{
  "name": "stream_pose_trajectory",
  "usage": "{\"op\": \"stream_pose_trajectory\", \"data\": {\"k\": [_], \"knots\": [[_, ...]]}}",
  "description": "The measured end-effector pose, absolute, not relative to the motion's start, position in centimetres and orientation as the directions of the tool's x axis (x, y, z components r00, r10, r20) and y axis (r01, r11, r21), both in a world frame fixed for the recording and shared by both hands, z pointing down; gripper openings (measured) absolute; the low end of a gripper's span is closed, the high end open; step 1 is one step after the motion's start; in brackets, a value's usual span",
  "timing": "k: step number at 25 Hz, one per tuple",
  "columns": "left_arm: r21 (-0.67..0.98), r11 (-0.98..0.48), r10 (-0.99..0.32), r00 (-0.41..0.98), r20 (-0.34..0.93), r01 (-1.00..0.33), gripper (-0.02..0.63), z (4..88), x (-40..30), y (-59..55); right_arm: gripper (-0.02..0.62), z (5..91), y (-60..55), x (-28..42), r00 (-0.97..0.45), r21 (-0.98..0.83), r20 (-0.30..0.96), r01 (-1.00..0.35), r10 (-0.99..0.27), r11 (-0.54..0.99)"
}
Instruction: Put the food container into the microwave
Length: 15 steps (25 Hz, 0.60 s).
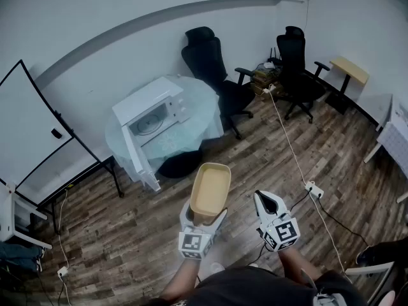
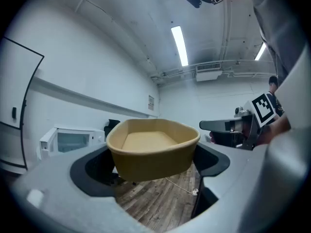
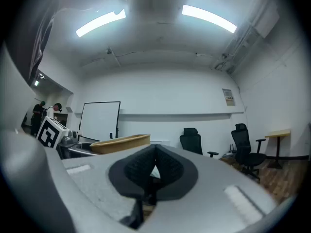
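A tan, empty food container point(image 1: 210, 189) is held level above the wood floor by my left gripper point(image 1: 206, 214), whose jaws stand wide and press on its two sides. In the left gripper view the food container point(image 2: 153, 149) fills the gap of the left gripper point(image 2: 154, 171). The white microwave point(image 1: 150, 112) stands on a round glass table point(image 1: 201, 97) ahead and to the left, its door point(image 1: 136, 161) swung open; the microwave point(image 2: 68, 142) also shows at far left. My right gripper point(image 1: 262, 197) hovers beside the container, shut and empty; its pads meet in the right gripper point(image 3: 154, 166) view.
Two black office chairs point(image 1: 213, 65) point(image 1: 296, 62) stand behind the table. A whiteboard point(image 1: 32, 132) leans at left. A white cable with a power strip point(image 1: 312, 189) runs across the floor at right. A small wooden desk point(image 1: 349, 69) sits far right.
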<state>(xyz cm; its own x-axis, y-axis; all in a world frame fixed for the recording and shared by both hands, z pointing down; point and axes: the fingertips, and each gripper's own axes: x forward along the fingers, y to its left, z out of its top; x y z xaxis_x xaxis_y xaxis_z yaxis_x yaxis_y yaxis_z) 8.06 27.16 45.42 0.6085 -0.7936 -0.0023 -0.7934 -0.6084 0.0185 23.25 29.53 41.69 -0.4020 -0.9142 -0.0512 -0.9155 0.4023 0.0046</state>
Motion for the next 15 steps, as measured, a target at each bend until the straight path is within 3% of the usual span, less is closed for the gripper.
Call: {"op": "stream_pose_trajectory", "data": {"k": [15], "knots": [[-0.013,-0.607,-0.795,0.607,0.003,-0.795,0.505,44.9,8.2,29.1,0.002,42.0,30.4,23.4,-0.411,-0.079,-0.044,-0.907,-0.91,0.414]]}}
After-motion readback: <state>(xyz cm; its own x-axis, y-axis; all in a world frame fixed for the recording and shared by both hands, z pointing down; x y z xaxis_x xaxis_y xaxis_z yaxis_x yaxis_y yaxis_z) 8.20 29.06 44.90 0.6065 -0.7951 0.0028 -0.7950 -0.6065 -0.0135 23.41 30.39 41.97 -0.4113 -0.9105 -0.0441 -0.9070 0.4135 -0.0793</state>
